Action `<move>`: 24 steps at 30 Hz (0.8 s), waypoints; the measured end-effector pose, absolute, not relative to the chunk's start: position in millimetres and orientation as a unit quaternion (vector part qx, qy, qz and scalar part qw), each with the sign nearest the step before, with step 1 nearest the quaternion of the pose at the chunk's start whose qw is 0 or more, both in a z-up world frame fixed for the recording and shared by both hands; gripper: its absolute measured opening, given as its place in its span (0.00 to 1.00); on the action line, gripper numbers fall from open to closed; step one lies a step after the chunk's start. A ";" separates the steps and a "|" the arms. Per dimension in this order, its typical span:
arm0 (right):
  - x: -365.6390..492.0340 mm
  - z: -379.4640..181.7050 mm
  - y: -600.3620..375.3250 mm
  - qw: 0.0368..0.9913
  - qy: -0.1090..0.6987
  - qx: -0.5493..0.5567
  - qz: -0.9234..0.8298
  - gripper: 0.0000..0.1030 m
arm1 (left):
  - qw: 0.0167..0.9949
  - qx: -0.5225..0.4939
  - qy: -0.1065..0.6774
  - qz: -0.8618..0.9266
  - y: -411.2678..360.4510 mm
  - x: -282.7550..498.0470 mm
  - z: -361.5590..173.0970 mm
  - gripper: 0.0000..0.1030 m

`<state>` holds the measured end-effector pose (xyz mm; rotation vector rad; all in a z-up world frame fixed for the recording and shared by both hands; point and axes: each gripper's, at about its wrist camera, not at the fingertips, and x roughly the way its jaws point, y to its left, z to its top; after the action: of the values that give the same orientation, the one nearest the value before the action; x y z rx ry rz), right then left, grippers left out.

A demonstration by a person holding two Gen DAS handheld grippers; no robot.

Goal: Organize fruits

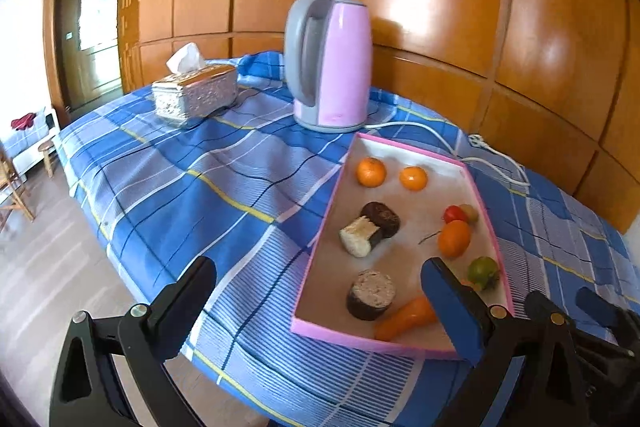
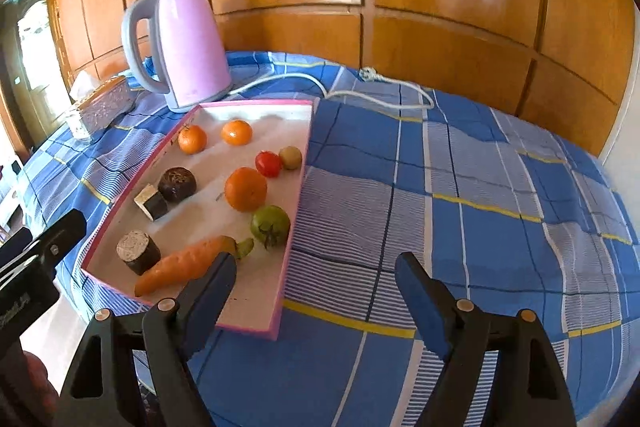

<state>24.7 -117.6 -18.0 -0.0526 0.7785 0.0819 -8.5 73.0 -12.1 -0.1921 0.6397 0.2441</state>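
The left gripper (image 1: 320, 291) is standing wide apart and holding nothing, hanging over the near edge of the pink tray (image 1: 394, 345). The right gripper (image 2: 316, 279) is gaping wide too, empty, over the tray's near corner and the blue checked cloth (image 2: 480, 187). In the tray, a carrot (image 2: 180, 265) is lying nearest. Just past it a green tomato (image 2: 270, 225) is sitting, then a big orange (image 2: 245, 188). Farther back, two small oranges (image 2: 236, 132) are resting. Behind the tray a pink kettle (image 2: 188, 47) is standing.

Left gripper (image 1: 320, 291) and right gripper (image 2: 316, 279) both point forward and downward, jaws spread wide, nothing between them.
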 end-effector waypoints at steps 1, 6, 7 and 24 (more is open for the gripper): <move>23.0 -16.5 -115.6 0.926 0.375 -0.028 0.042 0.81 | 0.937 -0.095 0.313 0.120 73.8 -9.1 -12.5 1.00; 20.5 -13.3 -111.0 0.929 0.366 -0.032 0.046 0.81 | 0.940 -0.090 0.307 0.118 71.8 -12.2 -10.4 1.00; 20.5 -13.1 -110.7 0.929 0.366 -0.033 0.046 0.81 | 0.941 -0.089 0.307 0.116 70.9 -12.2 -10.0 1.00; 19.1 -13.6 -104.3 0.928 0.367 -0.039 0.056 0.81 | 0.943 -0.083 0.304 0.111 68.0 -13.0 -7.5 1.00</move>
<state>19.1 -104.3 -13.6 -0.0809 0.7514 0.1152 -13.0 68.0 -7.5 -0.1695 0.6189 0.2272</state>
